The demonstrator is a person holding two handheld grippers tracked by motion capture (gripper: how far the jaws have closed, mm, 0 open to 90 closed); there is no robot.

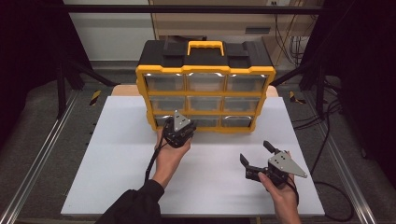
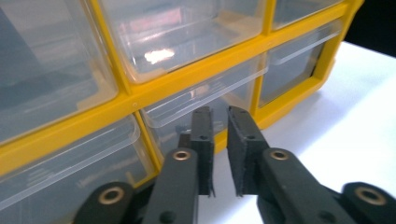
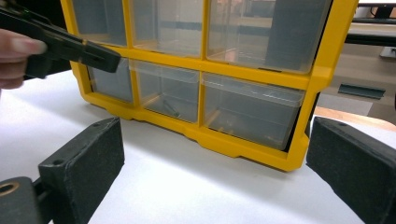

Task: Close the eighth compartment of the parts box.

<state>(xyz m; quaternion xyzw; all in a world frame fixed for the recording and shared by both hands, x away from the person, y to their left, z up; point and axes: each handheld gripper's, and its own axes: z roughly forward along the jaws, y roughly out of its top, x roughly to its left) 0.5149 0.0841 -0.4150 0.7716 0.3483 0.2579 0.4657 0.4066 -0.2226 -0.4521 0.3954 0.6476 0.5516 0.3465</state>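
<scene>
Now my left gripper sits at the bottom row of the organizer, which stands at the far side of the white board. Its jaws are a narrow gap apart with nothing between them, just in front of the middle bottom drawer; whether a tip touches the drawer lip, I cannot tell. My right gripper hovers wide apart over the board, well short of the organizer.

The organizer has a glossy yellow plastic frame and clear, smooth drawers; the table looks matt white, perhaps laminate.
</scene>
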